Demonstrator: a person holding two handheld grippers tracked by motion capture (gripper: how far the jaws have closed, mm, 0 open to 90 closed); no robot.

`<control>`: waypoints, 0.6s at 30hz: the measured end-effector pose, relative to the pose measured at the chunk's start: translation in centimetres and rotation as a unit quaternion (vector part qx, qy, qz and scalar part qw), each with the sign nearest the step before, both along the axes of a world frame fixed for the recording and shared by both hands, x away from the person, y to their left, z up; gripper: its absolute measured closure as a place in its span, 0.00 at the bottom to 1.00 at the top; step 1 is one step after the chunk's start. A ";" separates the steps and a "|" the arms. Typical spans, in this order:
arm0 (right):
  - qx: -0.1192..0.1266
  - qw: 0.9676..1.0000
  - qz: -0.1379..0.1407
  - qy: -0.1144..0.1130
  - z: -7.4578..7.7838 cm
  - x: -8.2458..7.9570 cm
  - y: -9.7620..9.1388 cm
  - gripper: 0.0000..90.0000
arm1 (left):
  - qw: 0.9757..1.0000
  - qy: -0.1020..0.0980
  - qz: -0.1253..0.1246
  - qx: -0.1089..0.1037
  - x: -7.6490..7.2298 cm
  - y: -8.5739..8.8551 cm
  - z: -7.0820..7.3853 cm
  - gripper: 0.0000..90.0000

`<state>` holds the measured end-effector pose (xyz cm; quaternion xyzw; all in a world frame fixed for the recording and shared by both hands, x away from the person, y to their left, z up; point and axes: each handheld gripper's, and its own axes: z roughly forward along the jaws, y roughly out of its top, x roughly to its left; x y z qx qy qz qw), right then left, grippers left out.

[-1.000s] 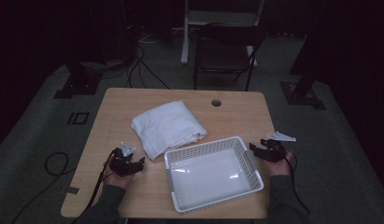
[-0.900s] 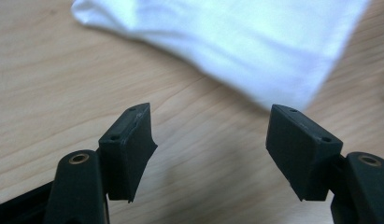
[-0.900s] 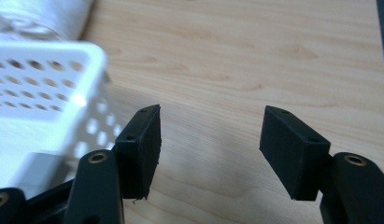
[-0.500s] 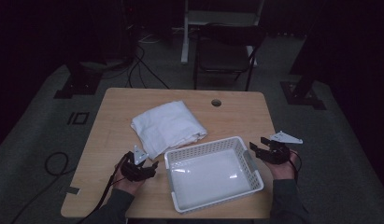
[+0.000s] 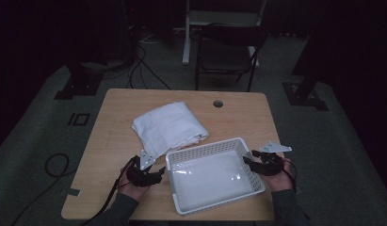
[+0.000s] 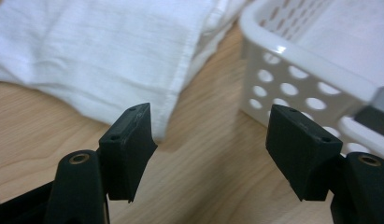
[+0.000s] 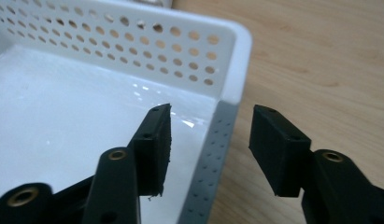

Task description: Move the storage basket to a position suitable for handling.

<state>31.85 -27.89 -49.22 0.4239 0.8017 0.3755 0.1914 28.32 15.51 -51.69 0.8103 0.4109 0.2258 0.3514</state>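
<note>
At the near edge of the wooden table (image 5: 111, 122) a white perforated basket (image 5: 214, 174) sits empty, with a person's two hands flanking it. The left gripper (image 5: 156, 173) hovers just off the basket's left wall, its jaws spread apart with nothing between them but bare tabletop; from the left gripper view the basket's holed wall (image 6: 292, 88) lies just ahead to one side and the edge of the folded white cloth (image 6: 101, 51) to the other. That cloth (image 5: 168, 126) lies beyond the basket toward the table's middle, its near corner close to the basket's far-left rim, though I cannot tell whether they touch. The right gripper (image 5: 250, 162) is at the basket's right wall, and its jaws have just been closing: in the right gripper view one pad stands inside the basket and the other outside, straddling the rim (image 7: 229, 116) without yet pressing on it. Farther back, a round cable hole (image 5: 218, 103) is cut in the tabletop, a dark chair (image 5: 226, 54) stands behind the table, and cables (image 5: 54, 165) trail across the grey floor to the left. Nothing lies between either gripper and the basket.
</note>
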 end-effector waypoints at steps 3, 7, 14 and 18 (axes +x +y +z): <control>-0.006 1.000 -0.002 0.008 -0.3 0.3 0.2 0.59 | 1.000 0.006 -0.009 0.000 0.0 -0.4 -0.2 0.35; -0.002 1.000 -0.008 0.018 -0.3 0.6 0.0 0.65 | 1.000 0.011 -0.016 0.001 0.2 -1.0 -0.3 0.36; -0.011 1.000 -0.016 0.025 -0.2 0.9 0.1 0.76 | 1.000 0.015 -0.023 0.007 0.6 -1.9 -0.5 0.37; -0.022 0.999 -0.034 0.019 -0.1 1.1 0.0 0.80 | 1.000 0.016 -0.020 0.015 0.9 -2.1 -0.6 0.37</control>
